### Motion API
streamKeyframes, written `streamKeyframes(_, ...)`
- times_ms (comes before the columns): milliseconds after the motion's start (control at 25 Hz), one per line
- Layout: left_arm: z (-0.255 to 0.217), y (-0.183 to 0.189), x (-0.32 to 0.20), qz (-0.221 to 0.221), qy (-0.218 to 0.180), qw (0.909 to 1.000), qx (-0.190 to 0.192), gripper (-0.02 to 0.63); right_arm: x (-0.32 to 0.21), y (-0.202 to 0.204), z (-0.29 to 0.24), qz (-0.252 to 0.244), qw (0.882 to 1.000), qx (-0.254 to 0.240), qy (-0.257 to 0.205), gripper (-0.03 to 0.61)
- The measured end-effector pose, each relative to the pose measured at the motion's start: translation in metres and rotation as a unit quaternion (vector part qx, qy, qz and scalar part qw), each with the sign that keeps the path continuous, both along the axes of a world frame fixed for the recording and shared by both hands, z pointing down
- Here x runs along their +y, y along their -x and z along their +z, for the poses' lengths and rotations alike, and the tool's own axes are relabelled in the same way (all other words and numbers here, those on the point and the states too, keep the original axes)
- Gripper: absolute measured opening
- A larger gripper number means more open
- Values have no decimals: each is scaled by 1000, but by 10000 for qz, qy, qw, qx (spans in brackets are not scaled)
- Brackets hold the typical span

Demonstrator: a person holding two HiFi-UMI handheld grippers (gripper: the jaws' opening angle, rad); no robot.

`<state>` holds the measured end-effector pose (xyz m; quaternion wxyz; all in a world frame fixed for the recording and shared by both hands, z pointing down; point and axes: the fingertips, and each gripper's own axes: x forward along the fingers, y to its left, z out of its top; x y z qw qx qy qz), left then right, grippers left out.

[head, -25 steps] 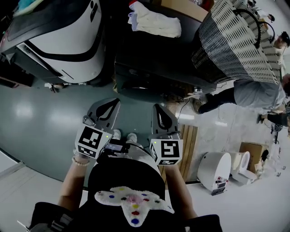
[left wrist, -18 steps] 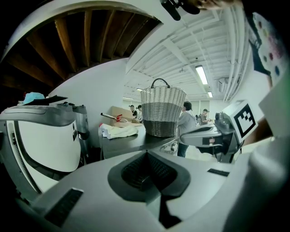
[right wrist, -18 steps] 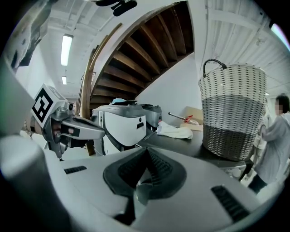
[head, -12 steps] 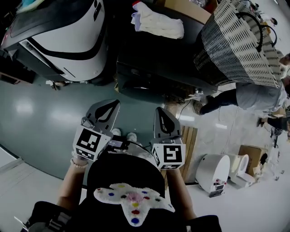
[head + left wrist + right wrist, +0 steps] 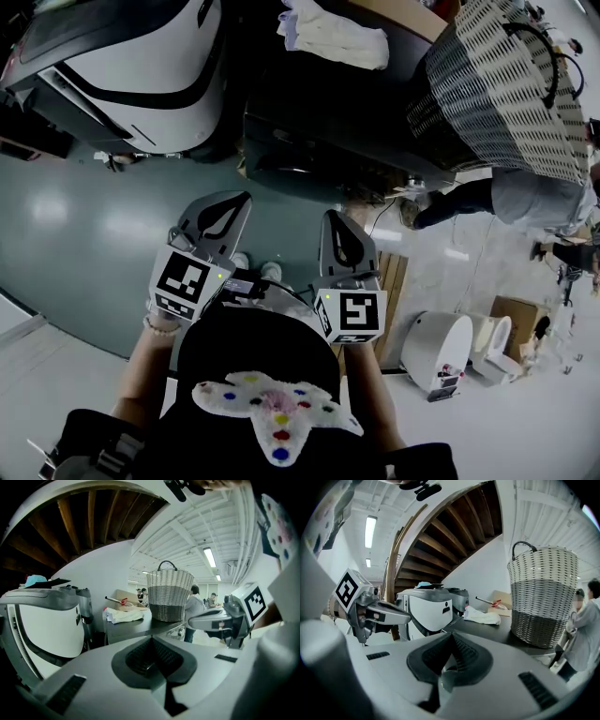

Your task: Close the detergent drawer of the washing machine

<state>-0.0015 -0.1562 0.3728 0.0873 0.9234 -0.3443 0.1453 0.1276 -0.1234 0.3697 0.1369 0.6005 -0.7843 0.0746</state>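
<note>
The dark washing machine [image 5: 323,141] with a black top stands ahead of me; its shadowed front does not let me pick out the detergent drawer. My left gripper [image 5: 228,201] and right gripper [image 5: 334,223] are held side by side over the floor, short of the machine and touching nothing. In the left gripper view, the left gripper [image 5: 151,639] has its jaws shut with nothing between them. The right gripper [image 5: 451,637] in its own view is likewise shut and empty. Each gripper shows in the other's view: right gripper [image 5: 220,619], left gripper [image 5: 377,612].
A white-and-black machine [image 5: 141,66] stands left of the washer. On the washer top lie a white cloth [image 5: 335,37] and a wicker laundry basket [image 5: 497,84]. A person [image 5: 530,197] stands at the right. A white device [image 5: 439,352] sits on the floor.
Both grippers stay shut and nearly still. The head view has drifted slightly, so the machines and basket sit a little higher in the picture.
</note>
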Motion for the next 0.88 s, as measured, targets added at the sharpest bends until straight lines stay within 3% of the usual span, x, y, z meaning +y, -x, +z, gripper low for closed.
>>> streamKeyframes(880, 0, 3, 4, 6, -23, 10000, -30, 11, 4, 10, -4, -147, 9998, 97, -49, 3)
